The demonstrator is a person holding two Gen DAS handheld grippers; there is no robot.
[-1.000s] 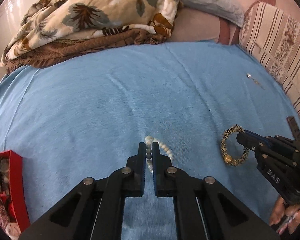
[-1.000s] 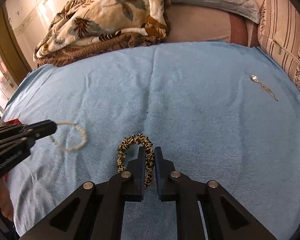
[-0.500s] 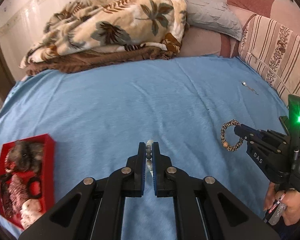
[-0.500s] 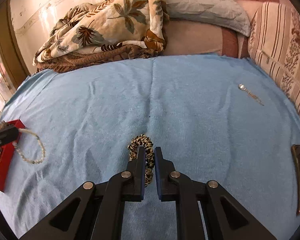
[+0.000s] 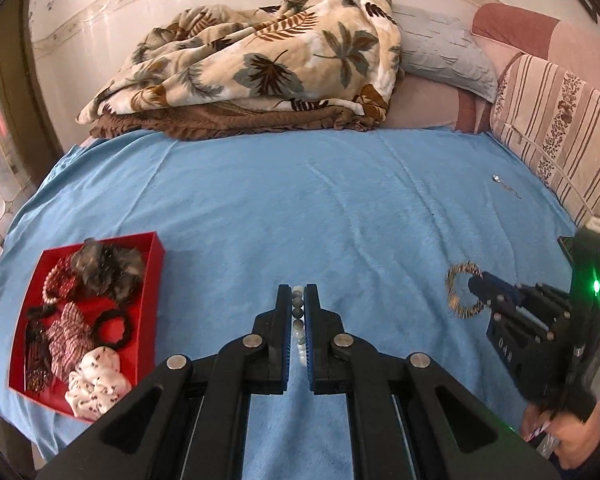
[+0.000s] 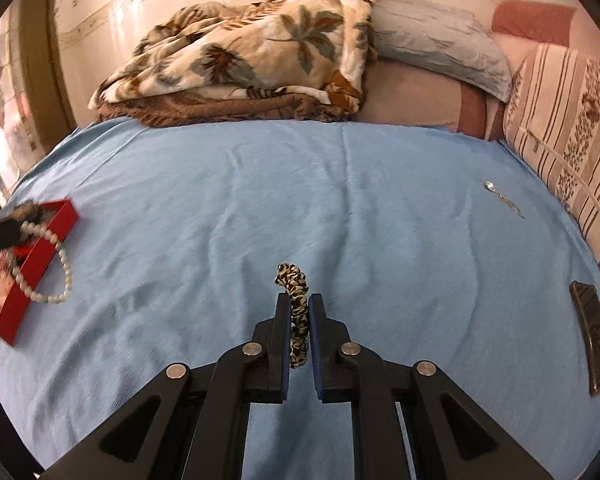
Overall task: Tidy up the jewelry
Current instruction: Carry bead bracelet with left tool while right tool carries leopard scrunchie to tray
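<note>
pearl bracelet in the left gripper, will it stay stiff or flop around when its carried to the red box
Likely floppy: in the right wrist view the pearl bracelet hangs in a sagging loop from the left gripper. It probably swings when moved. Its round beads look smooth, so it may slip between the fingers.

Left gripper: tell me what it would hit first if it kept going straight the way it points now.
Probably only the blue bedspread. The left gripper, shut on the pearl bracelet, points up the middle; the red box lies off to its left, and depth is unclear.
</note>
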